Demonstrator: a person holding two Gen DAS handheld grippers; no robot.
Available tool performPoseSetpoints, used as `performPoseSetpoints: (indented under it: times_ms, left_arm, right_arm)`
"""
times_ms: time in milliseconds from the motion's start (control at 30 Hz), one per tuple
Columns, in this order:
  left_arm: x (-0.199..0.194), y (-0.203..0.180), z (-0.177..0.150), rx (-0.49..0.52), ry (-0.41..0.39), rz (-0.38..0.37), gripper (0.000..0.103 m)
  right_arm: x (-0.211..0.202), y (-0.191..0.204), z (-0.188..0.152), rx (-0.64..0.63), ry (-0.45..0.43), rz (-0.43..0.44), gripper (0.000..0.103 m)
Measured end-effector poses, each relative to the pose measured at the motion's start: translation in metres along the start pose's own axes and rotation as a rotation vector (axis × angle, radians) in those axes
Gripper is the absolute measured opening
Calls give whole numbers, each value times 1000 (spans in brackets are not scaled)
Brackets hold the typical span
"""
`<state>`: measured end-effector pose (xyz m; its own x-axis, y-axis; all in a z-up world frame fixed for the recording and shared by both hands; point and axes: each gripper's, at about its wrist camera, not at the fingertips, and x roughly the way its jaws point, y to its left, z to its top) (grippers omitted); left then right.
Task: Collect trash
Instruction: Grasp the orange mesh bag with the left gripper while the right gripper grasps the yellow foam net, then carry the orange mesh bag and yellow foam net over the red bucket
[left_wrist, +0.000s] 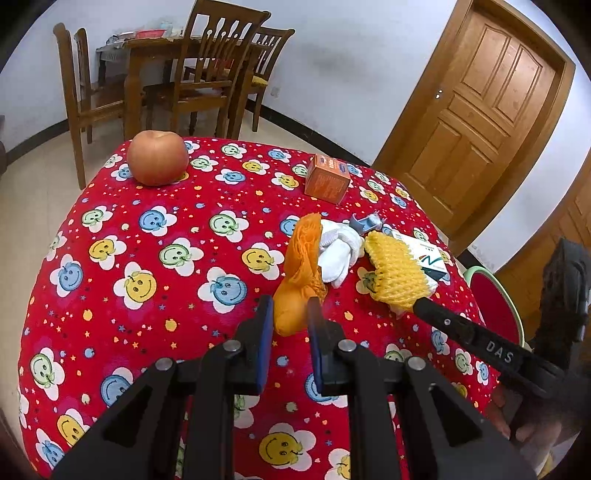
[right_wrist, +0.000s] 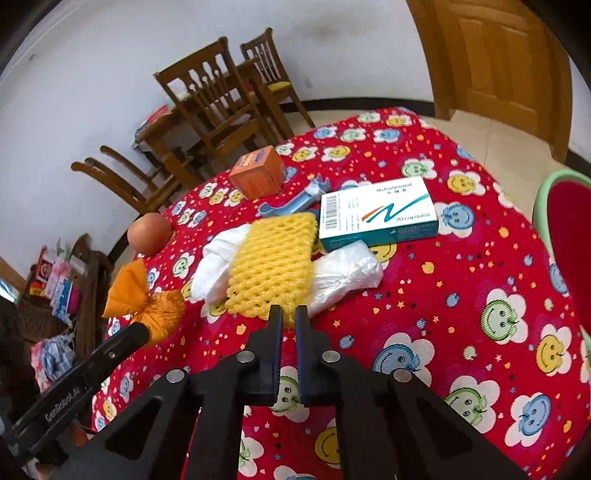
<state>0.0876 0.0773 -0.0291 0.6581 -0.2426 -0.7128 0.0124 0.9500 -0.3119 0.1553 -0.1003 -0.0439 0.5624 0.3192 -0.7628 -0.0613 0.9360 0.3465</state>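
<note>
Right claw (right_wrist: 289, 314), lower centre, pinched on yellow net (right_wrist: 271, 264); left claw (left_wrist: 290, 308) clamping orange net (left_wrist: 301, 273). Lift slowly, avoiding plastic bag (right_wrist: 343, 275) underneath.

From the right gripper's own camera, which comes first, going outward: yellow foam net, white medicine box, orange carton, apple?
1. Yellow foam fruit net: at the right gripper tips.
2. White-and-teal medicine box: beyond, right.
3. Round reddish apple, far left, and small orange cardboard carton, at back: too close to call.
</note>
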Motion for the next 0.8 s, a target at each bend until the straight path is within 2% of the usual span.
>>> performPoseSetpoints:
  times_ms: [500,800]
  left_arm:
    - [-21,-21,-1,32,-29,-28,17]
    - [-32,-51,-3,77,-33,-83,17]
  right_arm:
    - [-69,-3,-8,2,-133,61,5]
    - [-115,-26,-15,48,-228,24,5]
